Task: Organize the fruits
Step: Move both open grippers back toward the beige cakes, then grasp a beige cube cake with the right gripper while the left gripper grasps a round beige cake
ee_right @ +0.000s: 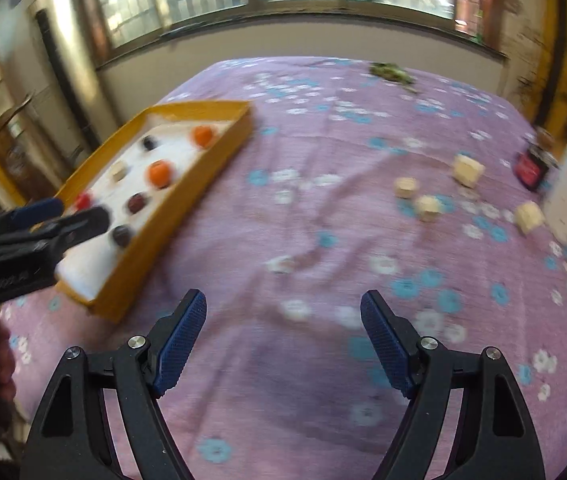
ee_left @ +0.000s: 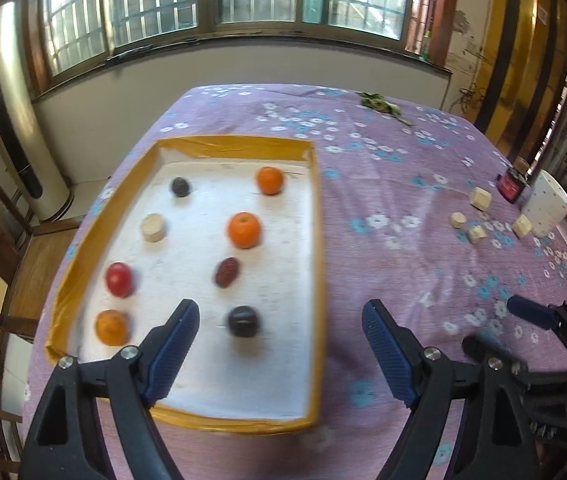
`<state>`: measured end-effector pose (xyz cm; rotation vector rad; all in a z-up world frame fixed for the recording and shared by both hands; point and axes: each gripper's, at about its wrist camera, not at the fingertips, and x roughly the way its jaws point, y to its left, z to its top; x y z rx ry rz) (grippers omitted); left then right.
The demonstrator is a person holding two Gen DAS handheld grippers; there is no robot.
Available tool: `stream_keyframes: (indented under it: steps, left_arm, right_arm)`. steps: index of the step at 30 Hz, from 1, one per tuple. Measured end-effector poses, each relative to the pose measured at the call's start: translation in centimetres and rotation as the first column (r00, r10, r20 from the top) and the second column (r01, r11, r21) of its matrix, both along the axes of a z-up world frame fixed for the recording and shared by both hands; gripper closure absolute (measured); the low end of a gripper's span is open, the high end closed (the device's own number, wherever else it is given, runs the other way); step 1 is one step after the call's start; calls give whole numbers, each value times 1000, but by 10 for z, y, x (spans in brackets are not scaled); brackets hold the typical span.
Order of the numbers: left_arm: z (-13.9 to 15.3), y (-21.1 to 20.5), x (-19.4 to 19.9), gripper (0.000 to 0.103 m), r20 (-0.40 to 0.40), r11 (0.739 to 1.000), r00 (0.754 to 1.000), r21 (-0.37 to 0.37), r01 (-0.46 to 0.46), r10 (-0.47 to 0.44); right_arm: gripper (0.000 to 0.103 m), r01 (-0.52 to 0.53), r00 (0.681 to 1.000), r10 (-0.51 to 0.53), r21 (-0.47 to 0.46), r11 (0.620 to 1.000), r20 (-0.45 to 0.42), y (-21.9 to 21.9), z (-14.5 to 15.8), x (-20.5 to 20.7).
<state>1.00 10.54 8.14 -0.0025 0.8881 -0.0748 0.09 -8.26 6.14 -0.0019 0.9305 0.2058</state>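
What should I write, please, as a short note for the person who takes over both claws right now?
Left claw: open, empty, above the near end of the yellow tray.
Right claw: open, empty, above bare purple cloth.
In the tray: three oranges, a red fruit, three dark fruits and one wooden block.
Four wooden blocks lie on the cloth at the right, near the white cup.
Done: all visible fruit is in the tray.
Left: cannot tell; possibly sorting by kind.

Bare cloth (ee_right: 283,240) between tray (ee_right: 187,196) and seemingly scattered blocks (ee_right: 427,206).
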Motion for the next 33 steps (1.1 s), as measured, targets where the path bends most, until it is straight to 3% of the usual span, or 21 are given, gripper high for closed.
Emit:
stream_keyframes:
  steps: [8, 15, 18, 22, 27, 31, 33]
  left_arm:
    - [-7, -66, 3, 16, -37, 997, 996, 18, 79, -78]
    - [-18, -104, 11, 14, -86, 995, 991, 11, 100, -99]
    - [-21, -117, 16, 14, -107, 995, 990, 10, 97, -96]
    - [-26, -127, 25, 14, -134, 996, 987, -3, 91, -90]
    - [-28, -131, 31, 14, -148, 997, 986, 7, 75, -73]
    - [-29, -130, 32, 14, -148, 997, 987, 37, 72, -65]
    - [-30, -128, 34, 14, -148, 997, 987, 44, 66, -59]
  right_arm:
    - [24, 239, 971, -239, -2, 971, -1, -129, -10, 21]
    - [23, 324, 946, -325, 45, 945, 8, -220, -7, 50]
    - [23, 244, 969, -246, 103, 964, 10, -214, -5, 57]
    - [24, 89, 996, -90, 59, 994, 12, -172, -12, 72]
    - [25, -51, 999, 51, 29, 998, 20, -126, -25, 90]
    - [54, -124, 992, 126, 57, 991, -24, -110, -39, 103]
    - [56, -138, 990, 139, 46, 989, -28, -104, -44, 107]
